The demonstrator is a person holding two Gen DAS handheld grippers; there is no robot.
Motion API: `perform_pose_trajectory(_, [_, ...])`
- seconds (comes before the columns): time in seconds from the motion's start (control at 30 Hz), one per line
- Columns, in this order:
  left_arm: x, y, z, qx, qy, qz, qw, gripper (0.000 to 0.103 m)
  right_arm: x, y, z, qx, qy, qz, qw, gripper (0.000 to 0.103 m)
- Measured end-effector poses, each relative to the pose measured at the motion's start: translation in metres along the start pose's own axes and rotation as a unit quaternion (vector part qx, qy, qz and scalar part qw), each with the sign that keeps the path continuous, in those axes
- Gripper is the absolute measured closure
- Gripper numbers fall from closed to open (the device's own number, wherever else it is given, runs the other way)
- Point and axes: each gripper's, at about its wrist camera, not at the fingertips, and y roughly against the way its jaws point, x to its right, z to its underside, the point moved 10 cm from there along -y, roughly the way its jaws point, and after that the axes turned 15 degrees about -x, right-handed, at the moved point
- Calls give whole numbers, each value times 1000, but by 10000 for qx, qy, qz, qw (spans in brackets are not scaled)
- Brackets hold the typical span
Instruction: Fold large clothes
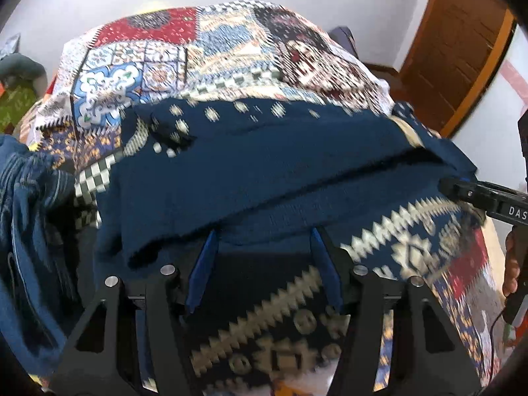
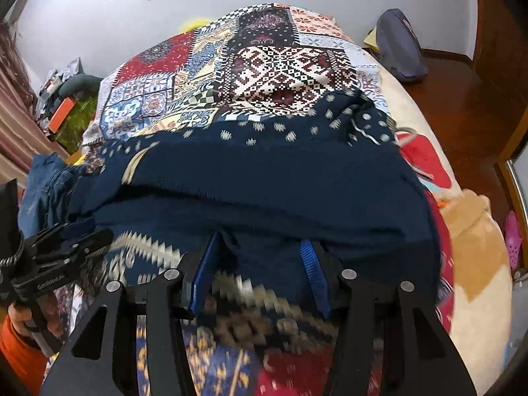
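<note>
A: Where the navy sweater (image 1: 264,165) is spread across the patchwork bedspread (image 1: 138,66), a fold can be seen: a plain navy layer has been laid over the cream zigzag band (image 1: 389,227) nearer the cameras.

B: How is the left gripper (image 1: 264,250) seen to stand?

A: Its jaws are held apart, with the blue pads (image 1: 204,264) spread wide over the folded edge. Knit is seen between them, but it is not pressed by either pad, so nothing is clamped.

B: And the right gripper (image 2: 260,257)?

A: The same is shown there. The jaws are parted, and the sweater's edge lies between the blue pads (image 2: 206,264) without being gripped. In the left wrist view its black body is seen at the far right edge, held by a hand (image 1: 511,264).

B: Where is the sweater placed on the bed?

A: It is laid across the near part of the bedspread, with the dotted section (image 2: 280,128) toward the far side and the patterned band nearest the grippers. A crumpled blue garment (image 1: 29,204) is seen just beside it on the left.

B: Is anything else shown?

A: A dark bag (image 2: 399,46) is propped by the wall beyond the bed, and a wooden door (image 1: 462,33) is seen at the right. Much of the near cloth is blurred.
</note>
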Motion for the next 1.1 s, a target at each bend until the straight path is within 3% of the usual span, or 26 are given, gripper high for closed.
perform_pose_trajectory(0.13, [-10,-6,-29,-15,65,-295,9995,45,-6,-8,-38,-51,-162,12,9999,56])
perform_pose_trajectory(0.23, [-21,17,-66,262,151,-725,9969,45,-14,5,-71,202,-241,149,9994,56])
perform_pose_trajectory(0.33, [-21,54,-89,741,292,-424,9959,45,-23,31,-91,561,-197,113,9982,56])
perform_pose_trajectory(0.4, [-22,67,-93,844,328,-279,9955,45,-32,46,-94,724,-28,57,9974,56])
perform_pose_trajectory(0.57, [-16,63,-74,605,276,-20,9978,45,-52,53,-70,792,463,246,9955,56])
perform_pose_trajectory(0.7, [-1,37,-39,194,48,-38,9998,45,-60,31,-42,535,817,451,9942,55])
perform_pose_trajectory(0.93, [26,19,14,-13,-234,112,9997,45,-57,14,-8,306,1007,562,9929,54])
perform_pose_trajectory(0.97, [29,16,18,-54,-265,155,9995,45,-57,11,-4,277,1014,528,9931,52])
perform_pose_trajectory(1.1, [31,6,28,-16,-399,-97,9992,39,-52,-3,14,174,1071,599,9923,24])
